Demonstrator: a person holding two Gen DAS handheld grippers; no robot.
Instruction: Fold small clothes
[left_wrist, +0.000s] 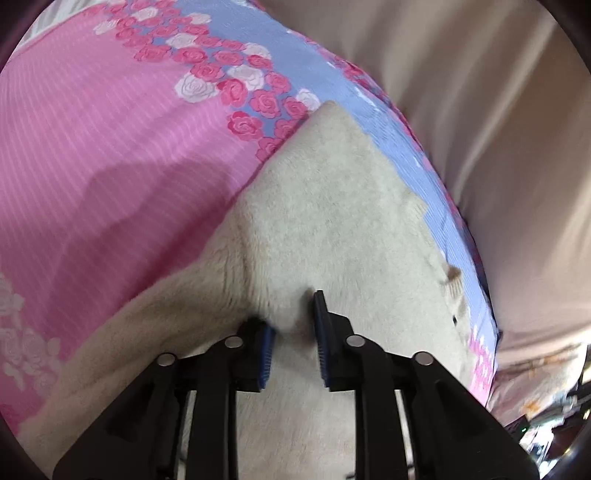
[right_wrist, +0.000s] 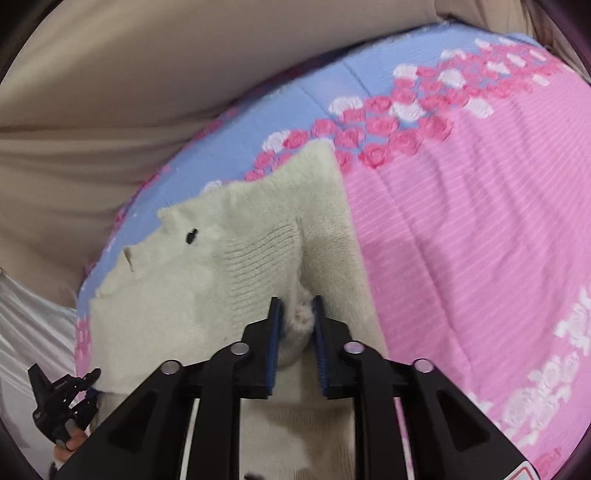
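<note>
Left wrist view has the left tool (left_wrist: 293, 325) sitting on a cream fuzzy knit garment (left_wrist: 332, 206), which is spread on a bed with a pink and blue rose-print bedspread (left_wrist: 110, 147). The blue pads (left_wrist: 322, 332) sit a little apart with a ridge of the fleece bunched up between them; the right-hand pad is pressing into the fabric, but I can't really tell if the other one is biting, so it looks like a loose pinch at best.

Right wrist view is clearer: the right tool (right_wrist: 297, 317) has a fluffy tuft of the garment between its pads, touching both, so I'd call that clamped on the knit. The ribbed part runs off toward 10 o'clock, and a far corner of the garment points to 12. The other tool is visible down at 8 o'clock by the garment's edge.

What could go wrong: that fleece is thick and slippery, and both grabs are only shallow pinches on the top layer. Lift now and one side could slide out, or only the upper layer comes up, giving a lopsided fold. The bedspread could also get dragged along.
</note>
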